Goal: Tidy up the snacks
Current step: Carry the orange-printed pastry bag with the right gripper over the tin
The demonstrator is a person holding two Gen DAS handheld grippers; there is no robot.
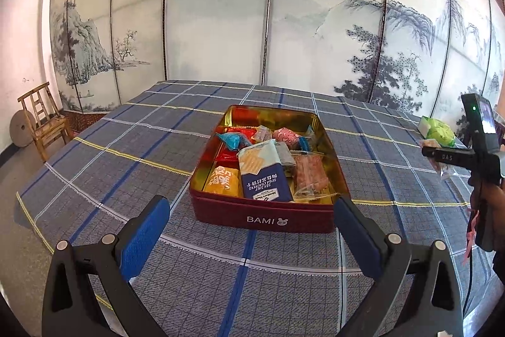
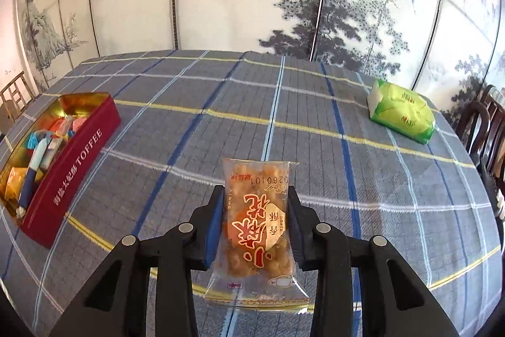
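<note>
Your right gripper (image 2: 256,195) is clamped on the snack packet (image 2: 257,229), pads pinching its two long edges mid-length, held above the table (image 2: 363,179). Likely light, crinkly, slippery film with brittle puffed bits inside, so keep the squeeze gentle. Clear wrapper, red lettering, golden pieces. Left gripper (image 1: 249,229) hangs wide open, empty, just before the red tin (image 1: 262,218) of snacks.

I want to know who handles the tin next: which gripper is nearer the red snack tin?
Left. The left gripper hangs open right before the red snack tin; the right gripper, clamping a clear snack packet, sits off to the tin's right.
</note>
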